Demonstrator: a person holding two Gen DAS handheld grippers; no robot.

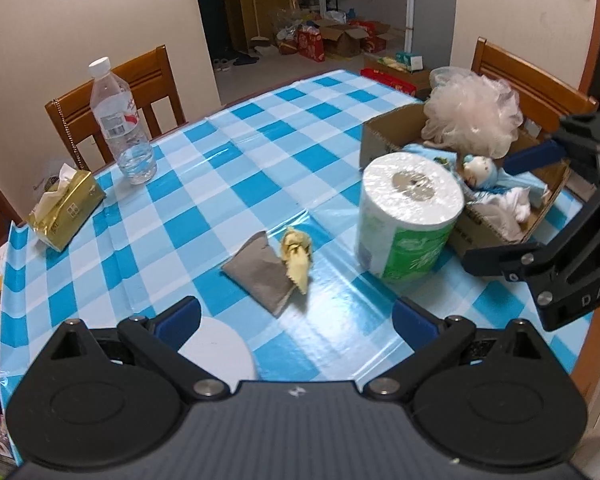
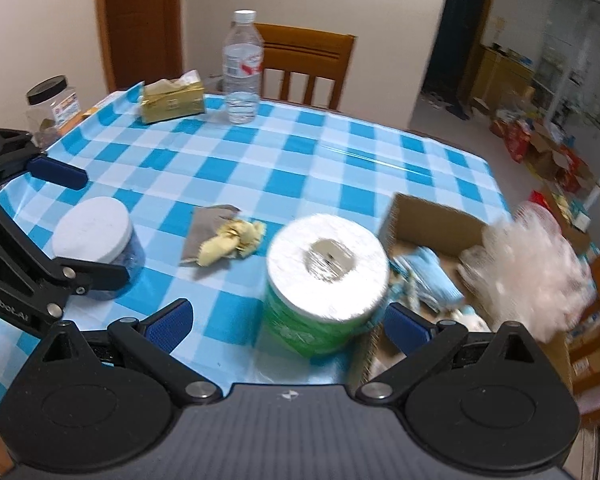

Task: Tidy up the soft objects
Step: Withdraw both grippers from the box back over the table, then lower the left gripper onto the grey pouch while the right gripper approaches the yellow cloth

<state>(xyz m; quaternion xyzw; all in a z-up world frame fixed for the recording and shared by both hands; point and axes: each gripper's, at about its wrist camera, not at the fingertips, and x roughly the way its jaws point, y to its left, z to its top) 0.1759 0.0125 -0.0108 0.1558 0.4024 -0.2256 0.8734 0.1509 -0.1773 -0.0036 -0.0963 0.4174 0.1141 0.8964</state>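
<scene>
In the cardboard box [image 1: 384,136] at the right side of the table [image 1: 260,152] some soft things are already put: a pale pink bath sponge [image 1: 472,114] sits on the top at the far end, and below it lie a small doll [image 1: 478,170] in light blue and some blue and white cloth [image 2: 428,272], which I cannot tell apart clearly; so this part of the task looks done. On the checked tablecloth there are things left, I judge: a grey cloth [image 1: 262,274] with a crumpled yellow cloth [image 1: 296,254] resting on its edge, near the middle; a roll of paper [image 1: 410,216] in green wrapping, standing upright just beside the box and maybe touching it; a pack of tissues [image 1: 66,210] in gold wrapping, well apart at the far left corner. The water bottle [image 1: 120,120] and the jar with the white lid [image 2: 96,240] are hard things and probably stay.

The left gripper [image 1: 296,316] is spread wide and holds nothing; it is above the table with the grey and yellow cloths ahead between its fingers. The right gripper [image 2: 286,320] is also spread wide and empty; the roll stands between its fingers but they do not touch it. About half of the work seems left.
</scene>
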